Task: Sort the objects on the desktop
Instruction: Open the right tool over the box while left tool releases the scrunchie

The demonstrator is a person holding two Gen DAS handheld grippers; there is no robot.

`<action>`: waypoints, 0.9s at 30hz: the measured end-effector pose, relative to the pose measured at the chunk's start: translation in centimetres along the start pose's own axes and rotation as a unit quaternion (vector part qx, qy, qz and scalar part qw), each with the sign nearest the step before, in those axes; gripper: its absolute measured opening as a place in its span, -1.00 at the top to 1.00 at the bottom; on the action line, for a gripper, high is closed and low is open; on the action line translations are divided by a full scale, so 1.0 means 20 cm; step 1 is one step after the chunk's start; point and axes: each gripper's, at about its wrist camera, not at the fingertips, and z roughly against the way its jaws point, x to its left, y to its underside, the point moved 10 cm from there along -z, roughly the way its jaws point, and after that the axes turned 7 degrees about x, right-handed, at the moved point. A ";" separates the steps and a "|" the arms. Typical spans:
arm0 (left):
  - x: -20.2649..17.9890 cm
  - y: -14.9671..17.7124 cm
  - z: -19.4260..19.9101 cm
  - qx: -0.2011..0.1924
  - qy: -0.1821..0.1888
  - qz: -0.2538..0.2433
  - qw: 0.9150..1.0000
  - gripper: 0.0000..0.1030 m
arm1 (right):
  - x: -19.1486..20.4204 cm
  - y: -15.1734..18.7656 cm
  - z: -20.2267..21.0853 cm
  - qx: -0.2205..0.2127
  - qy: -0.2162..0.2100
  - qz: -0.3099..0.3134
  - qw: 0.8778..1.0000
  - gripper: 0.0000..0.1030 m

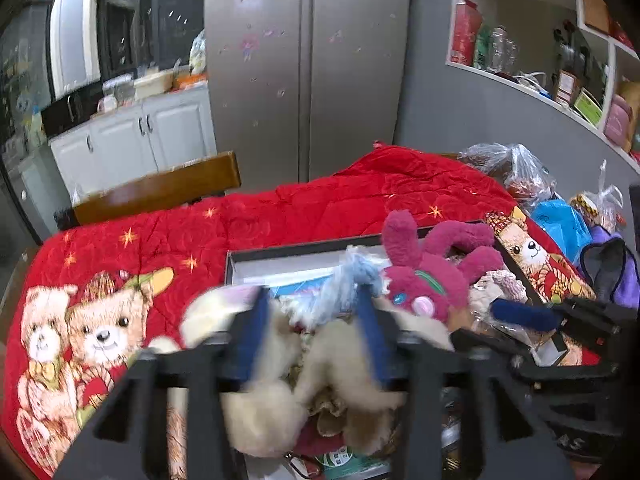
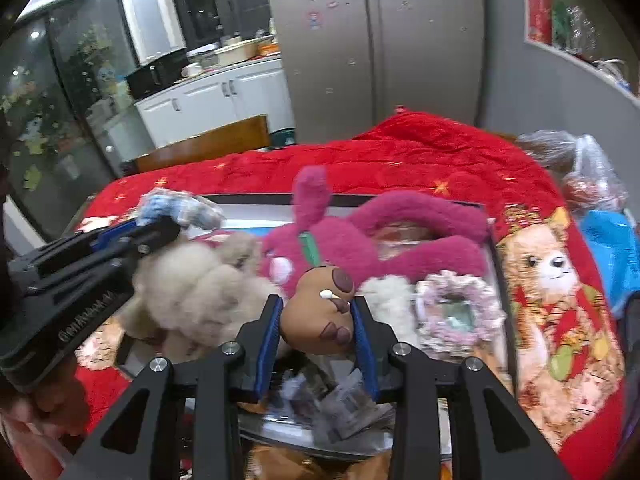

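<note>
The right hand-held gripper (image 2: 316, 320) has its blue pads touching a brown capybara toy (image 2: 320, 312) just in front of the magenta plush bag (image 2: 380, 240) in the tray (image 2: 496, 280). Lower it gently. The left hand-held gripper (image 1: 312, 320), jaws wide, straddles a cream plush (image 1: 280, 392) beside that bag, unpressed.

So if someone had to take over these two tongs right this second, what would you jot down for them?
Left tongs: open, over the cream plush; no firm grip visible.
Right tongs: blue pads either side of the brown plush; real grip unclear.
Both toys lie in the black box with the magenta plush and knitted ring.
Done: toys gathered in the box. Left: unclear from here.
</note>
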 end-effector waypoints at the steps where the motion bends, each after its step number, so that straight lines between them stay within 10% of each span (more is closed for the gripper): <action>1: 0.01 -0.01 0.01 -0.006 -0.020 -0.005 1.000 -0.42 | 0.01 0.00 0.01 0.000 -0.009 -0.001 1.000 -0.22; 4: 0.03 -0.02 0.03 -0.014 -0.050 -0.006 0.999 -0.83 | -0.02 -0.03 0.06 -0.023 0.014 -0.002 1.000 -0.41; 27: 0.22 0.01 0.07 0.018 -0.031 0.070 0.997 -0.84 | -0.04 -0.08 0.17 -0.051 0.011 -0.009 0.999 -0.54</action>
